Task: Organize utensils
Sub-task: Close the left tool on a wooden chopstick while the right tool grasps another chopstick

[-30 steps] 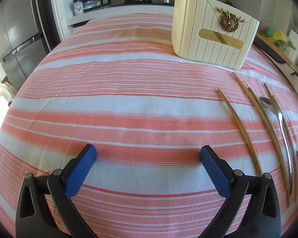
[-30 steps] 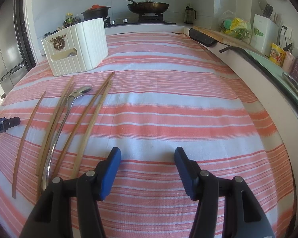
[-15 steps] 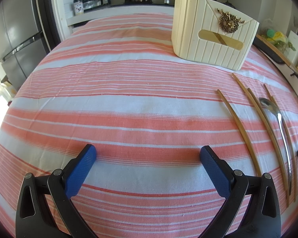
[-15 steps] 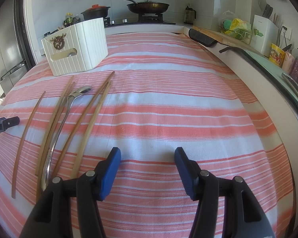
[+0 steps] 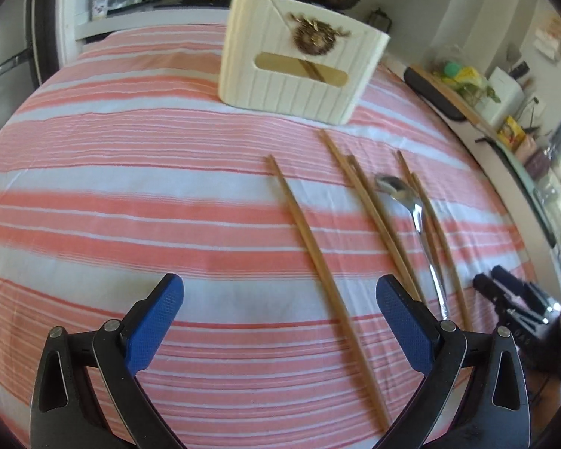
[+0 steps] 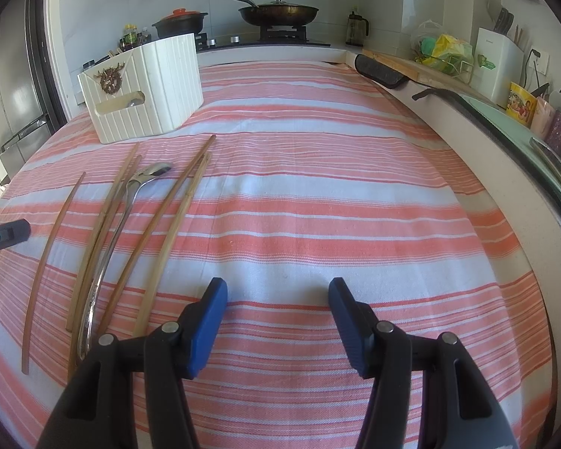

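Observation:
Several wooden chopsticks (image 5: pixel 319 258) and one metal spoon (image 5: pixel 417 211) lie on the striped cloth in front of a cream slotted utensil box (image 5: pixel 299 71). My left gripper (image 5: pixel 280 299) is open over the cloth, and the leftmost chopstick runs between its blue pads without touching them. In the right wrist view the same chopsticks (image 6: pixel 168 220), the spoon (image 6: pixel 121 220) and the box (image 6: pixel 146 89) sit at the left. My right gripper (image 6: pixel 278 299) hangs open above bare cloth to their right, with nothing between its fingers.
The table wears a red-and-white striped cloth (image 6: pixel 318 202). A stove with a lidded pan (image 6: pixel 276 11) and a pot stands behind it. A counter with a cutting board, bags and jars (image 6: pixel 520 97) runs along the right. A fridge (image 6: pixel 7 86) stands at the left.
My left gripper has swung to the right, toward the chopsticks, so the leftmost one now lies between its fingers. The right gripper and the utensils have not moved.

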Demonstrator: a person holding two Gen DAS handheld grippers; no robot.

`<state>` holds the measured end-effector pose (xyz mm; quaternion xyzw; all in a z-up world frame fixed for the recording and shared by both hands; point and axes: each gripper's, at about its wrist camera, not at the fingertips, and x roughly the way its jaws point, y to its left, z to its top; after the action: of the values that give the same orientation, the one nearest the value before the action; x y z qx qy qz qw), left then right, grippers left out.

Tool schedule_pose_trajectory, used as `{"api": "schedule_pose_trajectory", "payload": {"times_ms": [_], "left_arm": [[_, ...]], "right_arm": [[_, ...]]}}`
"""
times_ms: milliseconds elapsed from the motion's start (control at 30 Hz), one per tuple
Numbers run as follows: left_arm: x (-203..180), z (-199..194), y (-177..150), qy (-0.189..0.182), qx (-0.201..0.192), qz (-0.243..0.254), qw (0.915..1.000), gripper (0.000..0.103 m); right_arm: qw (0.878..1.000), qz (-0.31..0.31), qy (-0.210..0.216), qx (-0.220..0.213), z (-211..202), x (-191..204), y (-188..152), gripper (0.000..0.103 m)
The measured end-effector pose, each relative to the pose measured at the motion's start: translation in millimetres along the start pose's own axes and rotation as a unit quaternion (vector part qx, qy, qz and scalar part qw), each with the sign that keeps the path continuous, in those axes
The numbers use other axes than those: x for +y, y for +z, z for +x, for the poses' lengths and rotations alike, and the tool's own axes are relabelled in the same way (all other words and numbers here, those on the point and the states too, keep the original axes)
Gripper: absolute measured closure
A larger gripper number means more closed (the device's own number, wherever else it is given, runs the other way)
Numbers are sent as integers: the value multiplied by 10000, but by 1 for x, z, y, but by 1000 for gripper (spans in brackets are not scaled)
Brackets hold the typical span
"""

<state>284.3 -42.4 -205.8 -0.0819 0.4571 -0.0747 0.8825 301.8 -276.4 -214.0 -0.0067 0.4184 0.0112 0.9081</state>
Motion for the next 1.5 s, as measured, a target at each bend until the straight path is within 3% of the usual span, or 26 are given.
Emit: {"api": "schedule_pose_trajectory", "payload": {"times_ms": [100, 300, 400, 500, 633, 700, 733, 800, 900, 1000, 1100, 1333, 1433, 1500], "left_arm": [[-13, 10, -3, 506, -9, 298, 9983, 1], [-14, 10, -6, 756, 96, 692, 9947, 0], [4, 3, -10, 732, 99, 576, 9956, 0], [13, -1, -12, 759, 132, 566, 9954, 0], [17, -6, -15, 792, 166, 625, 9948, 0], [18, -8, -17, 818, 163, 637, 9945, 0], [18, -9, -18, 824, 166, 656, 9943, 0], [18, -12, -21, 813, 163, 751, 9937, 7], [19, -17, -22, 778, 183, 840, 9933, 15], [27, -18, -20, 846, 263, 844, 9925, 13], [33, -12, -12, 704, 453, 794, 9933, 11], [19, 13, 21, 419, 872, 1248, 9875, 10], [17, 26, 42, 296, 1065, 1202, 9866, 16], [17, 33, 57, 265, 1168, 1144, 9862, 33]], "right_arm": [[10000, -2, -2, 0, 0, 0, 0, 45], [9997, 222, -17, 137, -3, -3, 4, 45], [9970, 587, 498, 33, -19, -1, 14, 45], [9955, 452, 826, 124, -22, 17, 24, 46], [9942, 22, 972, 452, -8, 41, 27, 68], [9923, -133, 1074, 598, 1, 50, 24, 73], [9914, -201, 1110, 663, 4, 53, 22, 82], [9931, -376, 901, 656, 5, 57, 19, 94], [9954, -256, 557, 733, 2, 49, 17, 97], [9955, -262, 359, 839, -4, 37, 14, 96], [9931, -321, 522, 997, -6, 29, 15, 92], [9817, -932, 684, 1513, 15, 35, 44, 83], [9793, -1022, 677, 1608, 35, 39, 64, 83], [9803, -921, 679, 1610, 51, 39, 80, 83]]}}
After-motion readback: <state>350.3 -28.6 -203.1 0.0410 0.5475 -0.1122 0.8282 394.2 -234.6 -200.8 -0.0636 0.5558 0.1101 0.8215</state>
